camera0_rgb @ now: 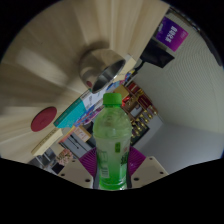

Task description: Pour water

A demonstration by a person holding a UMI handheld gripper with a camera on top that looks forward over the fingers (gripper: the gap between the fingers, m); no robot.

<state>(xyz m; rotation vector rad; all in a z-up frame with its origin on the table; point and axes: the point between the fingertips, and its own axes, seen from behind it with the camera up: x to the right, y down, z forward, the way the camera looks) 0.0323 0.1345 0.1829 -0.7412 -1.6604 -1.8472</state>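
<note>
In the gripper view, a green bottle (110,140) with a green cap is seen upright between the two fingers (112,178), lifted well clear of anything that could carry it. The lower part of the bottle sits against the magenta pads (90,162), and both fingers are judged to be pressed on it, so the bottle is held rather than resting on a support. The view is tilted steeply upward: a pale ceiling with a round fitting (103,62) is seen above the bottle, a purple sign (170,38) hangs beyond it, and shelves of goods (140,110) are seen behind and beside it. A round red shape (43,119) lies off to one side; what it is cannot be told. No cup or other vessel to pour into is shown.

The cap appears to be in place, so pouring is judged not yet begun. Several risks can be named. If the bottle is tipped with the cap on, no water would be released. The grip is taken low on the bottle, so the heavier upper part could swing or slip between the pads once tilted. With no vessel in view, water could be spilled if the aim is misjudged.
</note>
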